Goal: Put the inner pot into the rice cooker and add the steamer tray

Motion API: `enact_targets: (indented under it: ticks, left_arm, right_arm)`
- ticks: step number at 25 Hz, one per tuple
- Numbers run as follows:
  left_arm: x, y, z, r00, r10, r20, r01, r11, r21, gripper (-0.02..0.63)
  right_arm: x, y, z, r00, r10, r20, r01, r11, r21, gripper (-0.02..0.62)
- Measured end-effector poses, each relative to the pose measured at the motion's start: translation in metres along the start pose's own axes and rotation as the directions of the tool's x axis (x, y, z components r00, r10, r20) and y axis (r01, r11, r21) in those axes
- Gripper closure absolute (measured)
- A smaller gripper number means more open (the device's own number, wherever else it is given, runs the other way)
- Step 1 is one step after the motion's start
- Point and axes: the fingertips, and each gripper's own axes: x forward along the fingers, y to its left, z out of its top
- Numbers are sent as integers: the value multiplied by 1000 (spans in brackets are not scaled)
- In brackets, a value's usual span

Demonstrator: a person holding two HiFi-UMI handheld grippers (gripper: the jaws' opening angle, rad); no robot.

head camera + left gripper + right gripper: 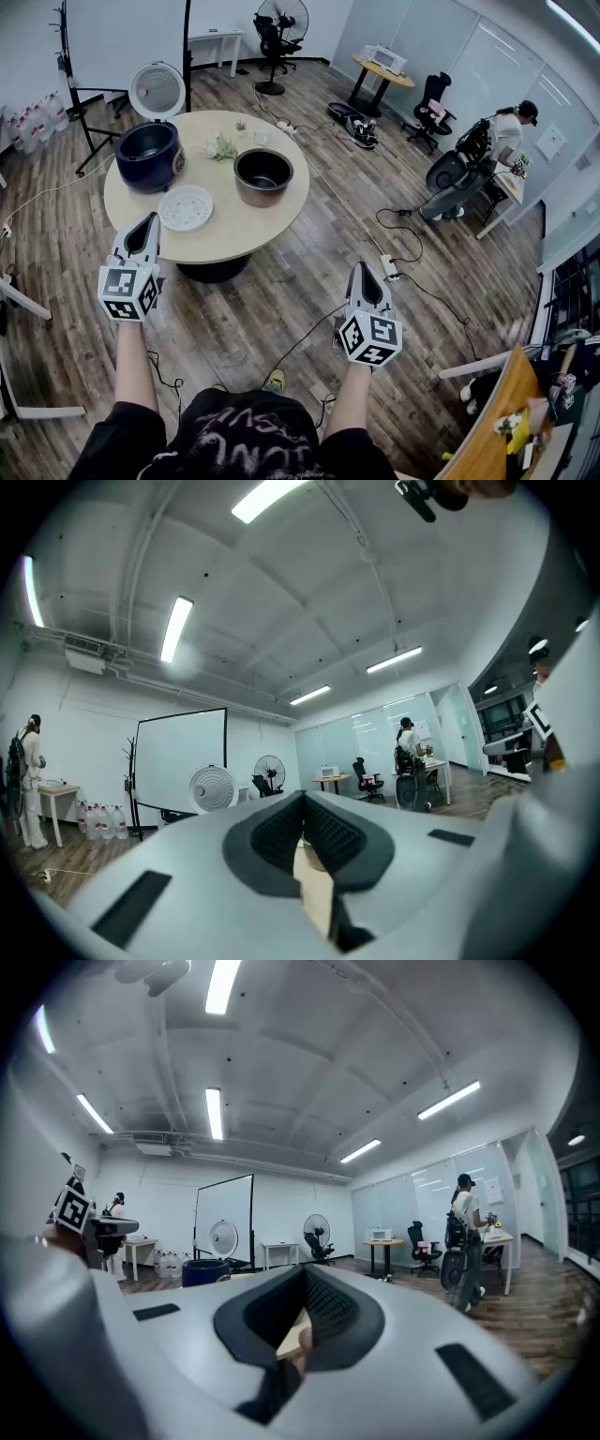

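On the round beige table (272, 220) stands the dark blue rice cooker (149, 155) with its white lid (157, 90) raised. The grey metal inner pot (263, 175) sits at the table's right side. The white perforated steamer tray (186, 208) lies near the front edge. My left gripper (145, 228) is shut and empty, held over the table's front left edge just left of the tray. My right gripper (366, 275) is shut and empty, above the floor to the right of the table. The cooker's lid (213, 787) shows in the left gripper view, and the cooker (205, 1270) in the right gripper view.
A small sprig of greenery (221, 147) lies on the table between cooker and pot. Cables (403, 234) run across the wooden floor. A fan (279, 23), office chairs (432, 108) and a small round table (382, 71) stand at the back. A person (502, 141) stands at a desk on the right.
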Motion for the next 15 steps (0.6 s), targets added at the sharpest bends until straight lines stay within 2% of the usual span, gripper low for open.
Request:
enact_targets:
  ticks: [7,15]
  left_arm:
    - [-6,-5,-2,1000,1,-14,-1,1000,-10,598]
    - [-17,-6,-7,1000,-7,-30,7,1000,-15,598]
  right_arm:
    - [-4,2,-5,1000,3,-23,-2,1000,2,592]
    - [-12,11,-2,1000,0,-2,0,999,38,591]
